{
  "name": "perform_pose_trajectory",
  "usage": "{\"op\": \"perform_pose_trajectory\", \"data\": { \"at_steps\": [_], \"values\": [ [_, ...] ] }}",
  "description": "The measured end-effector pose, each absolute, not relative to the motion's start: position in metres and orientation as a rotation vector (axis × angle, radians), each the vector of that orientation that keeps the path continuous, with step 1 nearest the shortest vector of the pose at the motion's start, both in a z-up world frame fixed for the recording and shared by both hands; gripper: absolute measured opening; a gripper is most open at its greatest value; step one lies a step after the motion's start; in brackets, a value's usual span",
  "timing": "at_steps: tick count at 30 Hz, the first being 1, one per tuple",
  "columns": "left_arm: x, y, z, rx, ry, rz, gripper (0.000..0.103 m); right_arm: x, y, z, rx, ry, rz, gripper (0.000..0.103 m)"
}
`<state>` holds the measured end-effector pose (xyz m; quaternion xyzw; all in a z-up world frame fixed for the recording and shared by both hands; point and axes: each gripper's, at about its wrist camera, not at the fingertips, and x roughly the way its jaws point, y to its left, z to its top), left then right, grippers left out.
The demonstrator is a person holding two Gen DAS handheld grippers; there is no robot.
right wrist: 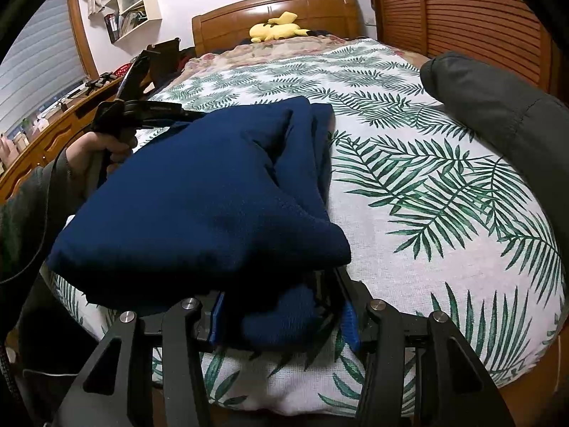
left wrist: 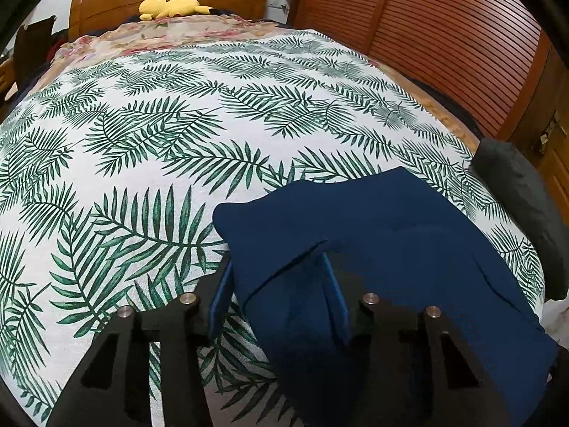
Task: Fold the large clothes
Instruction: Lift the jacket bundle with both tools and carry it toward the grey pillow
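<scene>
Risk: the folded layers may slip apart if either grip slackens, since the bulky navy garment (right wrist: 199,206) sits at the bedspread (left wrist: 142,142) edge, 6 o'clock. Left gripper (left wrist: 281,295) fingers are spread, fabric between them. Right gripper (right wrist: 284,316) fingers likewise straddle a bunched fold; pinch pressure cannot be told.

The garment (right wrist: 199,195) is covering the right gripper's (right wrist: 281,309) fingertips, and its near folds are hiding the left gripper's (left wrist: 281,284) right finger tip. Shelf items (right wrist: 131,17) are staying too small to tell.
</scene>
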<state>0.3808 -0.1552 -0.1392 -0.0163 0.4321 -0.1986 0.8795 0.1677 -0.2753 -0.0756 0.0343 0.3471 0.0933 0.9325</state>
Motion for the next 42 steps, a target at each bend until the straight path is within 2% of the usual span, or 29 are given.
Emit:
{"op": "perform_pose_trajectory", "data": {
  "at_steps": [1,4,6,9,13,27,42],
  "values": [
    [0.381,-0.156,-0.139,-0.031,0.901,-0.417,0.042,0.168,-0.275,-0.076,0.067,0.709,0.193,0.052],
    [0.380,-0.159,-0.136,-0.004,0.898,-0.408,0.030,0.168,-0.274,-0.075,0.072,0.709,0.243,0.035],
    [0.378,-0.160,-0.133,0.014,0.895,-0.402,0.027,0.168,-0.272,-0.074,0.045,0.705,0.250,0.024],
    [0.373,-0.162,-0.126,0.029,0.877,-0.388,0.021,0.168,-0.276,-0.068,0.051,0.688,0.274,0.015],
    [0.358,-0.169,-0.098,0.050,0.799,-0.383,0.017,0.166,-0.281,-0.055,0.053,0.632,0.297,0.012],
    [0.304,-0.224,0.012,0.088,0.548,-0.445,0.015,0.161,-0.331,0.008,-0.032,0.450,0.230,0.010],
    [0.308,-0.407,0.103,0.128,0.386,-0.617,0.015,0.122,-0.482,0.105,-0.082,0.274,-0.028,0.010]
  ]
}}
